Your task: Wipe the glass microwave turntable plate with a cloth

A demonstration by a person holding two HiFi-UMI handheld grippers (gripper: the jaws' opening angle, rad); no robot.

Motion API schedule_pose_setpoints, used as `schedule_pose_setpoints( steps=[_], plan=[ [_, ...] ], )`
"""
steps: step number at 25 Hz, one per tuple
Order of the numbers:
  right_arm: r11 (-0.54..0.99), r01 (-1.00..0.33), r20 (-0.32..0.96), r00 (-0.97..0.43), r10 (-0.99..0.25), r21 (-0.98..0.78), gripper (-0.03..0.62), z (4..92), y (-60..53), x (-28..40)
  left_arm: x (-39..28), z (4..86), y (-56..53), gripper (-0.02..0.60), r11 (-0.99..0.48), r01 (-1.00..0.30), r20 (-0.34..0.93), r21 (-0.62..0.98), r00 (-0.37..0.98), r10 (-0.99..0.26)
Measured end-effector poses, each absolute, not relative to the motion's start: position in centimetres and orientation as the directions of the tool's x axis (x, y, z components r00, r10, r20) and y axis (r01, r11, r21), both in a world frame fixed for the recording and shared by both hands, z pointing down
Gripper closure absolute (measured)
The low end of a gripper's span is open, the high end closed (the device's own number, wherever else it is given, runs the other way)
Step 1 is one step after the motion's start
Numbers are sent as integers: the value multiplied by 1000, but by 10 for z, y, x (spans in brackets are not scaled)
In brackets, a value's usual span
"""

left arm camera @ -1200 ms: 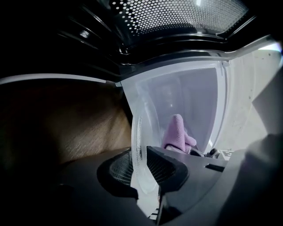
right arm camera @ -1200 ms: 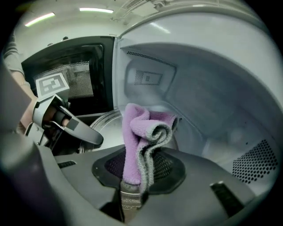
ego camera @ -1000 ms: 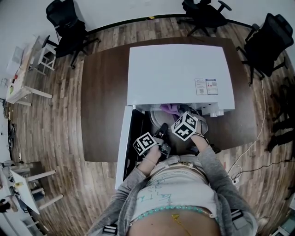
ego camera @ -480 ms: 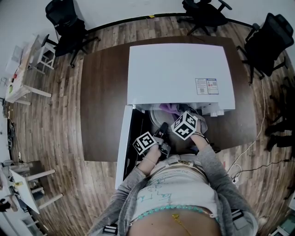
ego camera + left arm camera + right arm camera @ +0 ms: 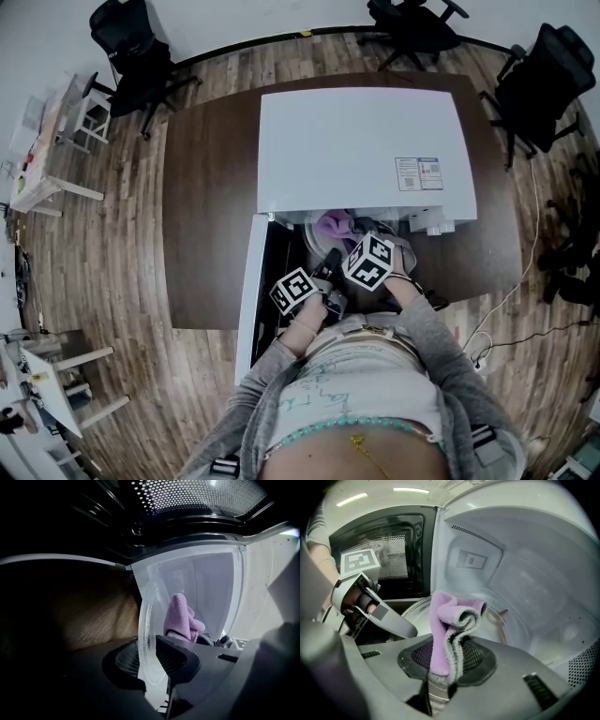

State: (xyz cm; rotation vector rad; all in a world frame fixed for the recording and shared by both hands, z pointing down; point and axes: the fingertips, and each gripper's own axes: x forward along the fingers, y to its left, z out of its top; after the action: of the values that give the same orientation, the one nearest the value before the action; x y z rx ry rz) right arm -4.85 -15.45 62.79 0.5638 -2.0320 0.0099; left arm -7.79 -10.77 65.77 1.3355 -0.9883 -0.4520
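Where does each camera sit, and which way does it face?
Head view: on the person's head, facing steeply down at the microwave; arms, torso show.
Left gripper view: on the left gripper, facing into the microwave; jaws clamp the glass plate.
Right gripper view: on the right gripper, facing inside; jaws clamp the cloth.
Both gripper views show the glass plate and cloth.

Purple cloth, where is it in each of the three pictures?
Head view: the purple cloth is just above the middle, at the open mouth of the white microwave.
Left gripper view: right of the middle, seen behind the glass plate.
Right gripper view: low in the middle, pinched in the right gripper.
Shared landmark: the white microwave, its top in the head view and its inside in both gripper views.
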Motion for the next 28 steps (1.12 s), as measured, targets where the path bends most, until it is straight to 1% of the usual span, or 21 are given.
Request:
schedule_pose_setpoints(
  steps=[4,10,21,28],
  plan=[
    [900,-372,826,-414,-381,228,480,628,-156,-58,-78,657,-107,505,229,-251,333,940,544,-770],
    [898,-375,815,-430,-390,232,480,628,-166,-66,-77,659,-107,505,231,-249,333,941,544,-770],
    [866,-454,785,-449,-427,211,479,623,-191,-61,-77,659,-108,505,226,-248,329,942,545,-771],
    [834,-494,781,-409,-473,246,480,622,-202,-43,-77,659,-108,505,227,-253,332,941,544,-770]
  ],
)
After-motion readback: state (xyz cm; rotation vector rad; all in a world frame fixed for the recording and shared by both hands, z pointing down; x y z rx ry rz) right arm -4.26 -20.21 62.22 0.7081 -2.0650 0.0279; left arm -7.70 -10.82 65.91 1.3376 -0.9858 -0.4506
